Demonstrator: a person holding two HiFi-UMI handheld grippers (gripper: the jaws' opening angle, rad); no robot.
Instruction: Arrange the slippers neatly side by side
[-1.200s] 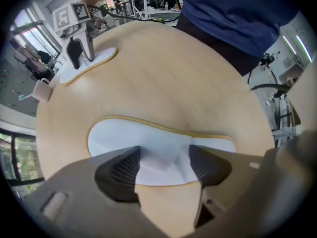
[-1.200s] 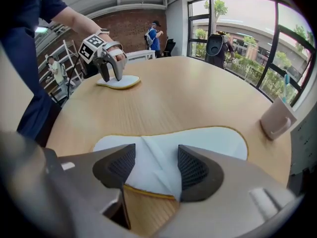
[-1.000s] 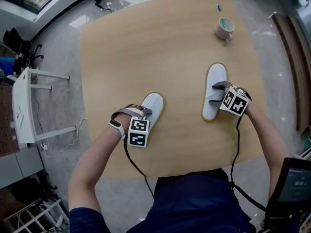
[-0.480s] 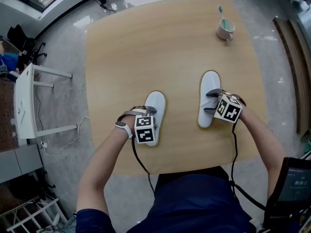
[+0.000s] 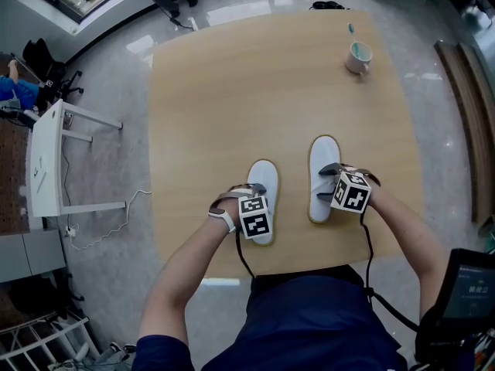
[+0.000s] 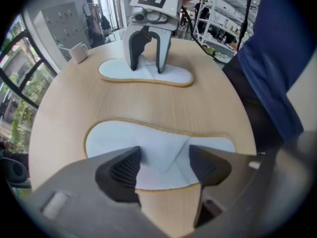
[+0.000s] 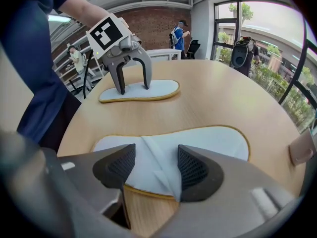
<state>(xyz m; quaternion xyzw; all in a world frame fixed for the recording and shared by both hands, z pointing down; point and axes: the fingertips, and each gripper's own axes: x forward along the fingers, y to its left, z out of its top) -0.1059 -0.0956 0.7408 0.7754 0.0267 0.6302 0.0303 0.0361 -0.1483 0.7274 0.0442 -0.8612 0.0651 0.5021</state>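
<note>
- The tabletop [image 5: 232,91] is pale wood with rounded corners. It is bare across its whole far half and down the left side, so there is open room there.
- The left slipper [image 5: 265,178] lies toe away from the person, near the front edge, with its heel under the gripper cube.
- The right slipper [image 5: 322,157] lies just beside it, with a strip of bare wood between them. It sits slightly farther from the front edge and is well clear of the right edge.
- The left gripper [image 6: 161,165] has its jaws apart. The tips are set down on the left slipper, either side of its folded upper, and do not clamp it.
- The right gripper [image 7: 156,167] stands the same way on the right slipper, with its jaws parted around the fold.
- A mug [image 5: 357,56] stands near the far right corner, well apart from both slippers.
- A toothbrush [image 5: 352,31] stands in it.
</note>
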